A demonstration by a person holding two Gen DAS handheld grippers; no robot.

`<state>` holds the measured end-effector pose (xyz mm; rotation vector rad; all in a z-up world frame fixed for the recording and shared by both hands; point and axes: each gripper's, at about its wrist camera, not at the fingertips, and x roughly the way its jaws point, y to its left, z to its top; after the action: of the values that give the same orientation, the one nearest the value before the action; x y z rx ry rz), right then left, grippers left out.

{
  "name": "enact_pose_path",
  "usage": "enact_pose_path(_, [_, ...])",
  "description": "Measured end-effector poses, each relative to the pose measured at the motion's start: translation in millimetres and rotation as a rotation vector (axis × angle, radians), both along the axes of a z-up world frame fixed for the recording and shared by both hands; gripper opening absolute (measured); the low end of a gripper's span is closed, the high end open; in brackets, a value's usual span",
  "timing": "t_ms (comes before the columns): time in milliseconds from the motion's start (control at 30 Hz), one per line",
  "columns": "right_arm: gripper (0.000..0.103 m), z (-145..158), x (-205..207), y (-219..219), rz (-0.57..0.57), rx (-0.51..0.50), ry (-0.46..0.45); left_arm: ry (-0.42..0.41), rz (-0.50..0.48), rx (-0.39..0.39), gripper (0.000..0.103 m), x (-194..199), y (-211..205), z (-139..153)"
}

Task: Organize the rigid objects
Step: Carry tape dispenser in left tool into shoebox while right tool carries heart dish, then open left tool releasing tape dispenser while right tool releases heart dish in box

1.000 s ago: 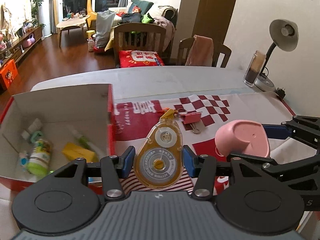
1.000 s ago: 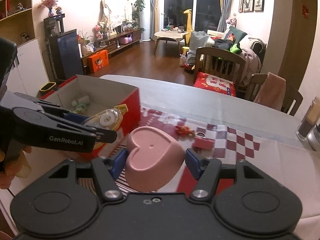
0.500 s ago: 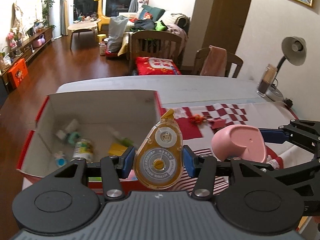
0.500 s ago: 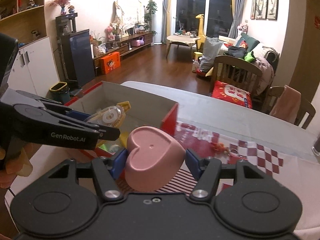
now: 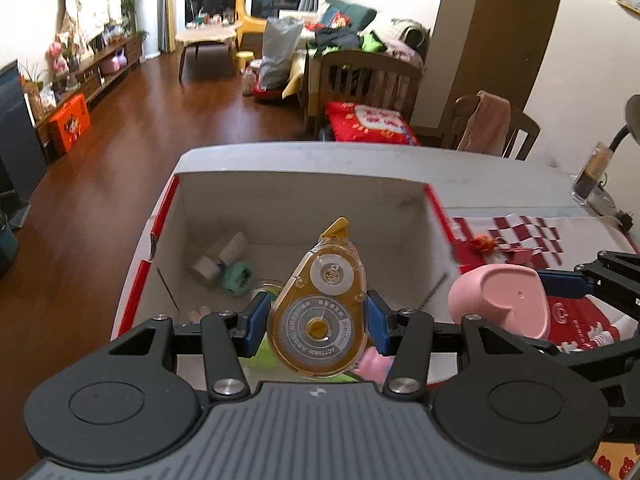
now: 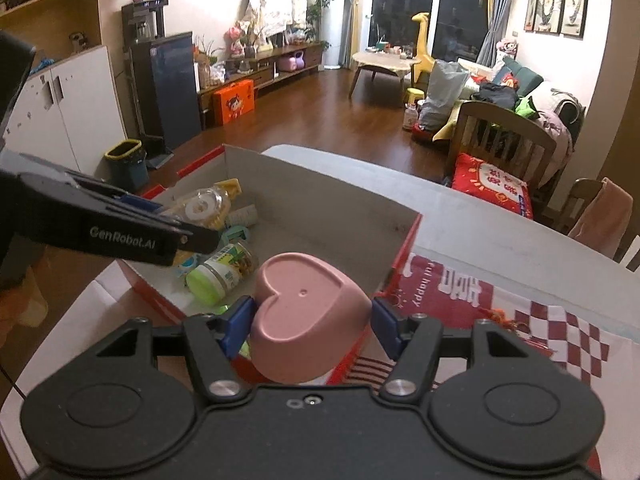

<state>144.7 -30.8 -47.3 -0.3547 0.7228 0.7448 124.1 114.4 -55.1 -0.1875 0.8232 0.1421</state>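
Observation:
My left gripper (image 5: pixel 318 322) is shut on a yellow correction tape dispenser (image 5: pixel 320 312), held upright over the open red cardboard box (image 5: pixel 304 200). My right gripper (image 6: pixel 312 322) is shut on a pink heart-shaped bowl (image 6: pixel 308 312), turned upside down, above the box's near right corner. In the left wrist view the pink bowl (image 5: pixel 500 300) hangs at the right, past the box's right wall. In the right wrist view the tape dispenser (image 6: pixel 204 208) sits in the left gripper's fingers (image 6: pixel 120 232) over the box (image 6: pixel 328 192).
Inside the box lie a green-lidded jar (image 6: pixel 220 272), a teal cap (image 5: pixel 238 278), white tubes (image 5: pixel 232 248) and other small items. A red-and-white cloth (image 6: pixel 540 320) with a red binder clip (image 5: pixel 516 254) covers the table to the right. A lamp and a glass (image 5: pixel 592 176) stand far right.
Both grippers have moved left across the table with their loads. The tape dispenser now hangs over the box's inside, and the pink bowl has reached the box's right corner.

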Motion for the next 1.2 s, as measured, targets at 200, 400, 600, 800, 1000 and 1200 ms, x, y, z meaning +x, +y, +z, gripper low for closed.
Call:
enact_pose_path(200, [0.063, -20, 15, 25, 0.002, -0.034, 0.035, 0.066, -0.002, 0.016, 0.050, 25, 23, -21])
enact_pose_path(400, [0.063, -37, 31, 50, 0.012, -0.062, 0.057, 0.094, -0.014, 0.040, 0.050, 49, 31, -35])
enact_pose_path(600, [0.063, -49, 39, 71, 0.026, -0.100, 0.067, 0.120, -0.019, 0.044, 0.050, 70, 40, -47])
enact_pose_path(800, [0.063, -57, 41, 81, 0.029, -0.128, 0.094, 0.166, -0.031, 0.047, 0.050, 87, 45, -62])
enact_pose_path(1000, [0.063, -61, 42, 83, 0.019, -0.160, 0.115, 0.211, -0.040, 0.025, 0.050, 99, 48, -69])
enact_pose_path(1200, [0.063, -65, 42, 87, 0.016, -0.197, 0.147, 0.259, -0.065, 0.028, 0.050, 106, 44, -74])
